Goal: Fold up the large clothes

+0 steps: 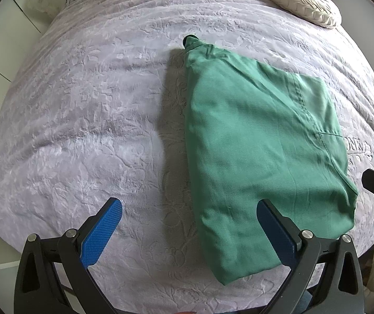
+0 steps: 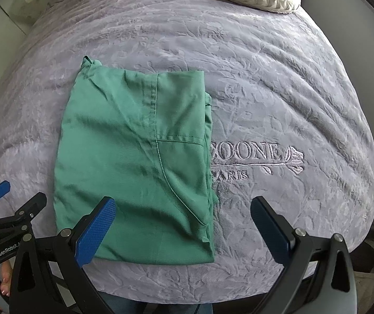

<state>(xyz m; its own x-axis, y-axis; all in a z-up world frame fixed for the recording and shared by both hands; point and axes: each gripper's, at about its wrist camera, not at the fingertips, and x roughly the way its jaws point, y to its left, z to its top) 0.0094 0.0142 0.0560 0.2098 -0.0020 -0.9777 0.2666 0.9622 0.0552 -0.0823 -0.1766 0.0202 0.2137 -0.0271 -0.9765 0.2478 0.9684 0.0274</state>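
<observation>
A folded green garment lies flat on the grey bedspread, beside its embroidered lettering. Both the left gripper and the right gripper hover released over the garment's near edge, grasping nothing.

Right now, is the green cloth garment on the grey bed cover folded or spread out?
Folded. The green cloth garment lies as a compact rectangle on the grey bed cover, with stacked layers showing along its right edge.
</observation>
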